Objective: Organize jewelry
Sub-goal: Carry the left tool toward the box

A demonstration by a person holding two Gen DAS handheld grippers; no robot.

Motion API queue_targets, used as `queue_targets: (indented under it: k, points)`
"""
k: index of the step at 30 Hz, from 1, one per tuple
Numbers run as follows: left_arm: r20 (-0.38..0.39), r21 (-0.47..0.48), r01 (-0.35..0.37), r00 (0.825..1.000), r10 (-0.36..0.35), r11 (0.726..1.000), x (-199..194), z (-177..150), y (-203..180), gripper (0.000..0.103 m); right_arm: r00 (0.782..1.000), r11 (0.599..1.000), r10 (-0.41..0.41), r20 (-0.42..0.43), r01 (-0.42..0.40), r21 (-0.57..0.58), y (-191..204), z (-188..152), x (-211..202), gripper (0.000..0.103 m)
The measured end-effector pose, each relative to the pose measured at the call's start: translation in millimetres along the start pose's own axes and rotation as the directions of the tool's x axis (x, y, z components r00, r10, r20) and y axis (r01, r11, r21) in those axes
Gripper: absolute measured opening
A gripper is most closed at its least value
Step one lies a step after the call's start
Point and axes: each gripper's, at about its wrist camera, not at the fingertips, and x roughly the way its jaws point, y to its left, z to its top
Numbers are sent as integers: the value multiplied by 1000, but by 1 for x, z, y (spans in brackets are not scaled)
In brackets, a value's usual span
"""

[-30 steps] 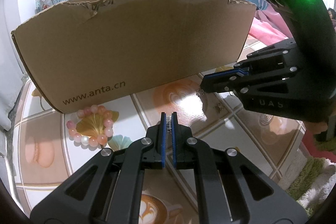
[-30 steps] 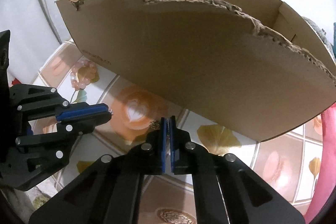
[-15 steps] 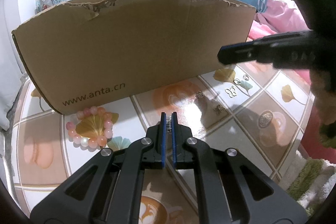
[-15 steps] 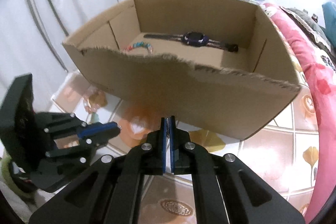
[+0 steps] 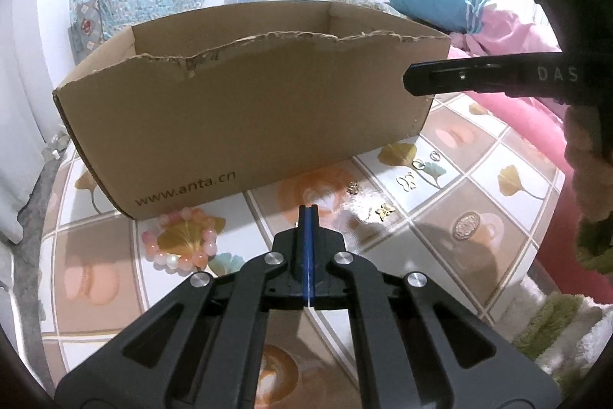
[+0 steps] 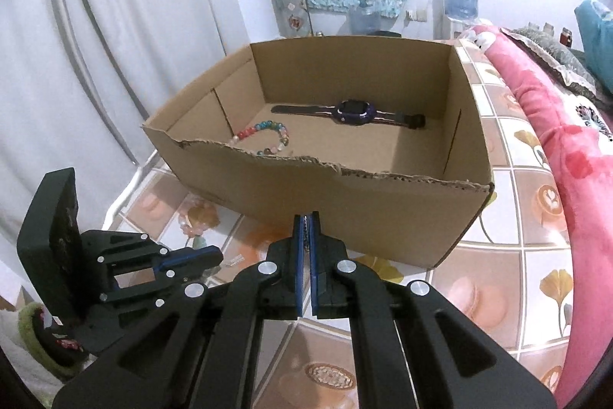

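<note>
Hovering before cardboard box's point(image 6: 383, 209) torn rim.

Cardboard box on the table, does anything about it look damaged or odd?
Yes. The cardboard box's near wall has a ragged, torn top edge, uneven where a flap seems ripped off. The other walls look cleanly cut.

matt cardboard box point(image 6: 383, 209), glossy, perhaps vinyl tablecloth point(image 5: 452, 217)

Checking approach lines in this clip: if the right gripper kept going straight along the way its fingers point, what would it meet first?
Most likely the torn front wall of the cardboard box. The shut right gripper points down at it, below the ragged rim, so it would hit cardboard before reaching the watch inside. Depth is uncertain.
</note>
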Motion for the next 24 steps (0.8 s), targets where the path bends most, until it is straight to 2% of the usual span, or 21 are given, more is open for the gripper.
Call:
queue_targets:
  k: [2,4,6,11,14,15,20,24]
  points:
    - [-12,12,-25,1000,25,1000,1,1,-1,1,1000,1000,9,-1,-9,6,1,-3,-1,3]
    - [-36,22,-25,999,26,999,4,4,-1,13,1000,1000,18,-8,-18,13,2,-8,0,3]
    - [-45,32,-34,998,35,999,6,4,0,16,1000,1000,26,-11,-26,18,2,-11,1,3]
    - [-130,57,-49,990,56,997,29,5,-2,16,999,998,48,-6,-48,51,-3,-19,4,3]
    - [-147,96,-78,985,92,992,35,6,-6,13,998,996,59,-3,-58,69,-8,-23,5,3]
    - [-150,108,-99,982,115,989,36,7,-7,6,998,995,63,-2,-62,74,-10,-24,6,3]
    - [-156,128,-123,978,142,984,36,11,-9,4,996,991,84,-3,-84,102,-18,-27,10,3]
    - [-159,125,-109,979,129,986,31,12,-8,4,996,991,90,5,-90,101,-19,-25,6,3]
